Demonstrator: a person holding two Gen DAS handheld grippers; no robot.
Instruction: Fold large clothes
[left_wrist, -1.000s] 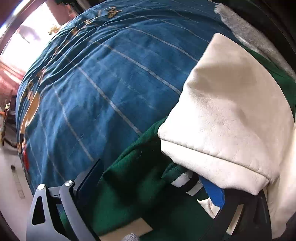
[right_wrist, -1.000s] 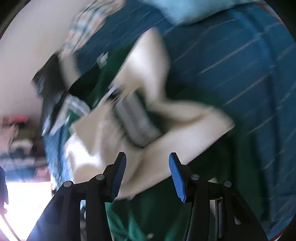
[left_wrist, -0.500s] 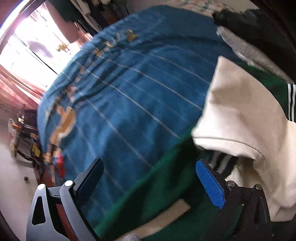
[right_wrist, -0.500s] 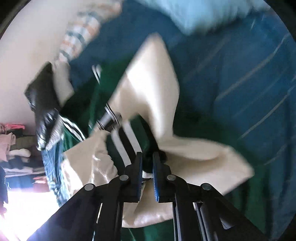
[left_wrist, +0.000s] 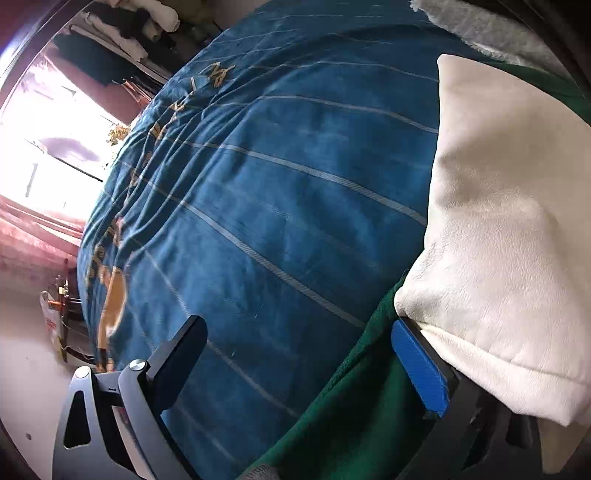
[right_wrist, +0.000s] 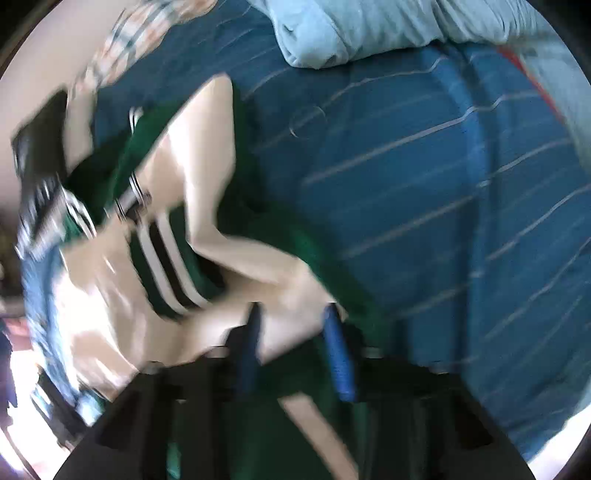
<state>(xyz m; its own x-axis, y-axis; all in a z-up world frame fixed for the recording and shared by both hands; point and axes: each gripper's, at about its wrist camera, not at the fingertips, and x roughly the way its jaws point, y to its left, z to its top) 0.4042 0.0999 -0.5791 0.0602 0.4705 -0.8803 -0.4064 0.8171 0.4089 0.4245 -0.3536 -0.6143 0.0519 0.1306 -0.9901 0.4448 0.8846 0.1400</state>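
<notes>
Bedspread (left_wrist: 280, 206): deep blue, thin pale stripes, gold lettering along one edge. Jacket (right_wrist: 155, 147): dark green body, cream sleeves (left_wrist: 495, 229), green-and-white striped ribbing (right_wrist: 166, 266). Pillow (right_wrist: 362, 29) light blue; cloth (right_wrist: 140, 33) at top left checked in pale orange, white and dark lines.

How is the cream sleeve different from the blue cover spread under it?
The cream sleeve is plain, with no pattern; the blue cover has thin pale stripes and gold markings near one edge. The sleeve is folded over into a bulky, puffy shape, while the cover lies spread out with only shallow wrinkles. The sleeve belongs to a green jacket and takes up a corner of the left wrist view; the cover fills most of it. Both are soft fabric.
</notes>
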